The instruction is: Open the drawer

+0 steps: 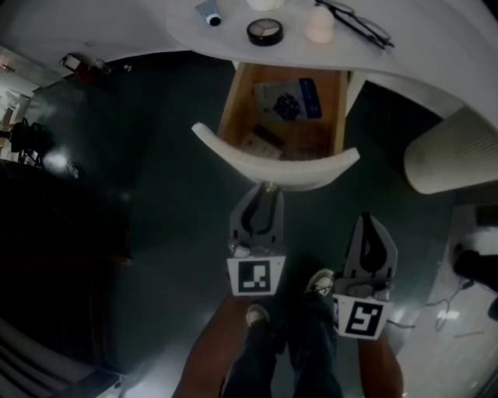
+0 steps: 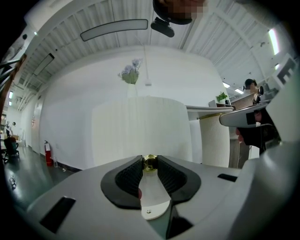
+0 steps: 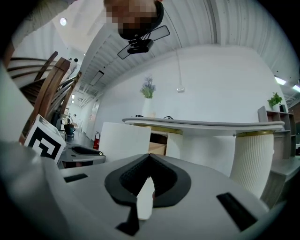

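The drawer (image 1: pixel 233 109) stands pulled out from under the white table (image 1: pixel 187 35), its wooden inside showing. A blue packet (image 1: pixel 288 99) and some dark items lie in it. My left gripper (image 1: pixel 268 189) is shut on the small brass knob (image 2: pixel 150 162) in the middle of the drawer's curved white front (image 1: pixel 311 175). That front fills the left gripper view (image 2: pixel 140 126). My right gripper (image 1: pixel 369 220) hangs to the right and nearer me, shut with nothing in it (image 3: pixel 149 157). Its view shows the drawer front (image 3: pixel 124 136) from the side.
On the table top lie glasses (image 1: pixel 354 22), a round compact (image 1: pixel 264 31), a tube (image 1: pixel 208 13) and a pale jar (image 1: pixel 320 26). A ribbed white pedestal (image 1: pixel 451 151) stands at the right. The person's legs and shoes (image 1: pixel 257 315) are below the grippers, on the dark floor.
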`<state>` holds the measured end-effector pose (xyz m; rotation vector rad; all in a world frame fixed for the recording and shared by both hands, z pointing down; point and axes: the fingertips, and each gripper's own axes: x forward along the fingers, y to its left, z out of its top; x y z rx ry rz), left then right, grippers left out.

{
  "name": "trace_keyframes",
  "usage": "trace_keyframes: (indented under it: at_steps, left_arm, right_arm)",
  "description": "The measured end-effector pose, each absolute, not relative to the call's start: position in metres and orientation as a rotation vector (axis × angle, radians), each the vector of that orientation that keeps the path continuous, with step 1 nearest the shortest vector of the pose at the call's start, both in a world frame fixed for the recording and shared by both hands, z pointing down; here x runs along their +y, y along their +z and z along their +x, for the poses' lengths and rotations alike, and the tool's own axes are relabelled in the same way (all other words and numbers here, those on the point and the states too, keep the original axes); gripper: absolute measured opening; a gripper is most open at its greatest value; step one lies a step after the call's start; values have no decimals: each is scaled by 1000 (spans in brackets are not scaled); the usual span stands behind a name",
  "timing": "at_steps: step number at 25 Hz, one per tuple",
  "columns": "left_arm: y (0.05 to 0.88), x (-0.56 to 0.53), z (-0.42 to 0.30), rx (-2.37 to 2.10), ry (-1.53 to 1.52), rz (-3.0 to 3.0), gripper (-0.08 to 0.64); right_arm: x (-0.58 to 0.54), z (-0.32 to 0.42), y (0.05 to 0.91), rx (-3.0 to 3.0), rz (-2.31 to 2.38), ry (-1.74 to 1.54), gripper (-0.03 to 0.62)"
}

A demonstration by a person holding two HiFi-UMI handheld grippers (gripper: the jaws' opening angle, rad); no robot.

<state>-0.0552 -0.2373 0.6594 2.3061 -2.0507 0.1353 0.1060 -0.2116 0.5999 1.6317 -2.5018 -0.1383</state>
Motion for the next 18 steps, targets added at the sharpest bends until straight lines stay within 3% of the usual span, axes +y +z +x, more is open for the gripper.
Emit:
trace_keyframes:
  at_steps: [18]
  left_arm:
    - [660, -185, -53, -1971, 92, 2328, 110]
  right_arm:
    - [-144, 96, 596, -2416, 1718, -174, 4]
